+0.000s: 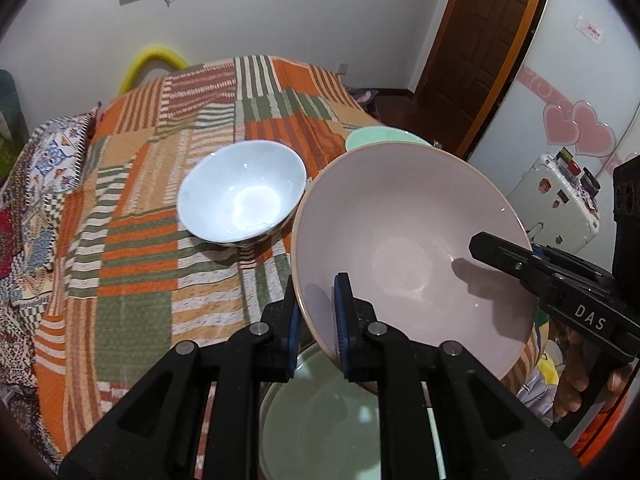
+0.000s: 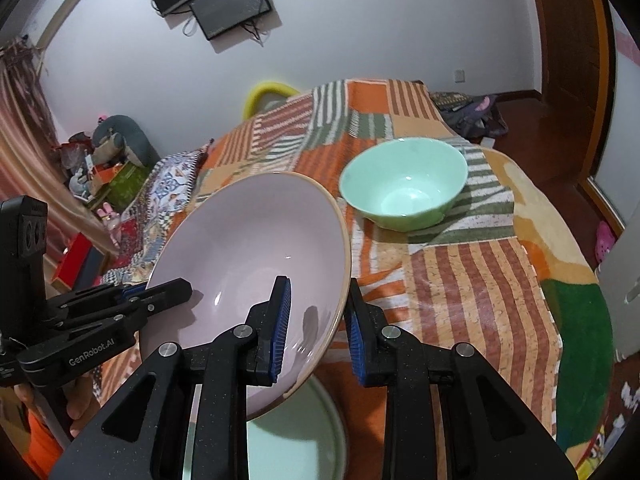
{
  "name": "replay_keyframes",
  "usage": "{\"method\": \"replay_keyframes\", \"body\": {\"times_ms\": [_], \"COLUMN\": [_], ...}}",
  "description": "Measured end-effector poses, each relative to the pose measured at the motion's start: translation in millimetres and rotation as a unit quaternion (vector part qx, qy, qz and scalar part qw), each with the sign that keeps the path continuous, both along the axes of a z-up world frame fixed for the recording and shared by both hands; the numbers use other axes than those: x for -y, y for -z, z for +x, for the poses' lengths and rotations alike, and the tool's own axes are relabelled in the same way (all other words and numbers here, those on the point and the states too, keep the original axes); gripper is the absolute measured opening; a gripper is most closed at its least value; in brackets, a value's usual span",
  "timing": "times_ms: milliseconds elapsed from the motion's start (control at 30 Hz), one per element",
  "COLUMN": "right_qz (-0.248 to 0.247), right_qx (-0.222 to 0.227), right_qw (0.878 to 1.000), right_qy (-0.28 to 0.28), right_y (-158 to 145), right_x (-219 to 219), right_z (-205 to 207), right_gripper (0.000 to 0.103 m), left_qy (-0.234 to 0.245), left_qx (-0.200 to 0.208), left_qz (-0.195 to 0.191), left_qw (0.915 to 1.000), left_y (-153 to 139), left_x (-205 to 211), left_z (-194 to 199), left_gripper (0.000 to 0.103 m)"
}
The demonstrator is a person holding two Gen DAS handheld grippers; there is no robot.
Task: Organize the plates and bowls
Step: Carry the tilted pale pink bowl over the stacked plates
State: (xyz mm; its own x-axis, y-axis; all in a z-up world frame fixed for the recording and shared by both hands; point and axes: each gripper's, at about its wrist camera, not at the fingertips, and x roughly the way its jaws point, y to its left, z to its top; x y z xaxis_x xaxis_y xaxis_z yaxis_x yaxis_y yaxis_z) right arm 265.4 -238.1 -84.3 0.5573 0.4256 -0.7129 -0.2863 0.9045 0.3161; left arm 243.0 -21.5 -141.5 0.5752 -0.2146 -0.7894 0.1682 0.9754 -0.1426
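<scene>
Both grippers hold one large pink bowl [image 1: 404,248] by opposite rims, lifted above a pale green plate [image 1: 320,420] on the bed. My left gripper [image 1: 318,320] is shut on its near rim; my right gripper [image 1: 516,256] is clamped on its right rim. In the right wrist view my right gripper [image 2: 318,328] straddles the pink bowl's [image 2: 248,260] rim, and the left gripper [image 2: 160,292] grips the far side above the green plate [image 2: 292,440]. A white bowl [image 1: 242,190] and a mint bowl [image 2: 404,182] sit on the bedspread.
A striped orange patchwork bedspread [image 1: 160,208] covers the bed. The mint bowl's rim [image 1: 384,136] peeks from behind the pink bowl. A white suitcase [image 1: 560,196] stands at right, a wooden door [image 1: 488,40] beyond. Clutter [image 2: 100,168] lies on the floor at left.
</scene>
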Motion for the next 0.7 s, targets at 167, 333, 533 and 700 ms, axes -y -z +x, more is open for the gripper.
{"method": "replay_keyframes", "body": {"times_ms": [167,333,533,700], "right_qz": [0.004,0.008,0.010,0.010], "right_qx": [0.015,0.027,0.039,0.047], "right_qw": [1.000,0.999,0.998,0.997], "right_qy": [-0.013,-0.028,-0.046,-0.061], "right_y": [-12,-21,-27,-30], "right_x": [-9,-19,-30,-41], "right_z": [-10,-23,-38,-47], "right_gripper": [0.024,0.024,0.024,0.024], "left_qy": [-0.011,-0.024,-0.041,-0.055], "left_qx": [0.020,0.038,0.056,0.068], "left_qz": [0.005,0.005,0.004,0.004], "left_qw": [0.9997,0.9990,0.9975,0.9961], "left_y": [-18,-34,-50,-58], "left_x": [-8,-18,-32,-45], "left_z": [-21,-44,-71,-92], "left_gripper": [0.015,0.015,0.015,0.015]}}
